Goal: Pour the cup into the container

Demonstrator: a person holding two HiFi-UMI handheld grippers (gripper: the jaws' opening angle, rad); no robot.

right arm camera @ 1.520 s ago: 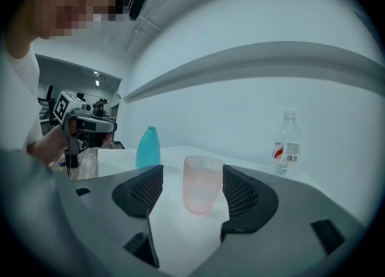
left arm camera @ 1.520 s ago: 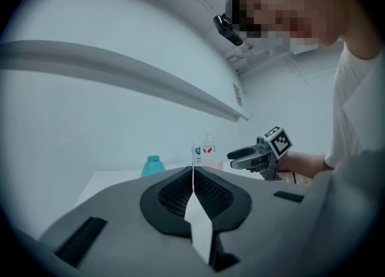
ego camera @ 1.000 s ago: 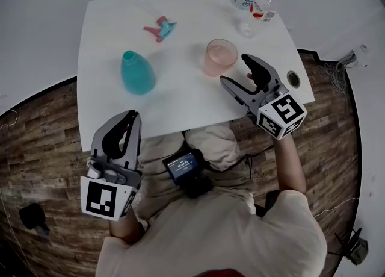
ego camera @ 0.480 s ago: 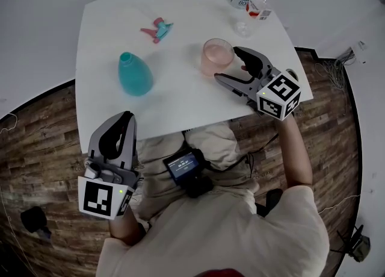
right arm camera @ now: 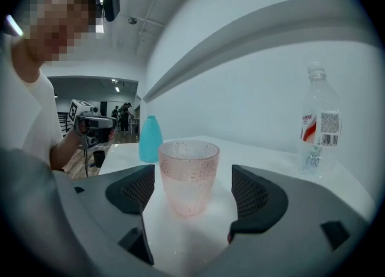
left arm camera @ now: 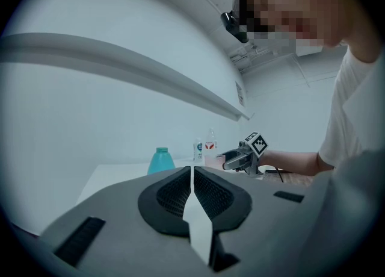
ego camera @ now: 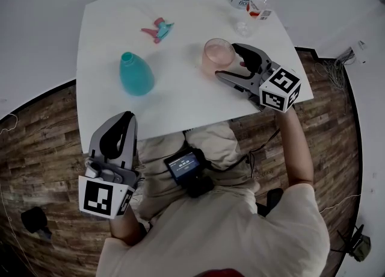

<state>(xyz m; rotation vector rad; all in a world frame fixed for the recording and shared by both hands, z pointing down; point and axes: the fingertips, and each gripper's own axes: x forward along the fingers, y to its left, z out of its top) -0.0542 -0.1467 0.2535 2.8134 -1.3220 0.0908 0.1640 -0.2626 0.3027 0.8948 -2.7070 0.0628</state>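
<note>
On the white tabletop (ego camera: pixel 180 104) stands a pink cup (ego camera: pixel 218 55), upright, with some liquid in it. The right claw (ego camera: pixel 227 62) is spread wide and has just been opening more. The cup sits between its jaws, and neither pad touches it. A teal bottle (ego camera: pixel 135 75) stands well apart from the cup, to the left. The left claw (ego camera: pixel 127 117) is pressed together with nothing in it, held off the near edge of the tabletop.

The right gripper (ego camera: pixel 231 62) closed in on the pink cup (ego camera: pixel 216 54), its jaws opening wider to flank it untouched.
</note>
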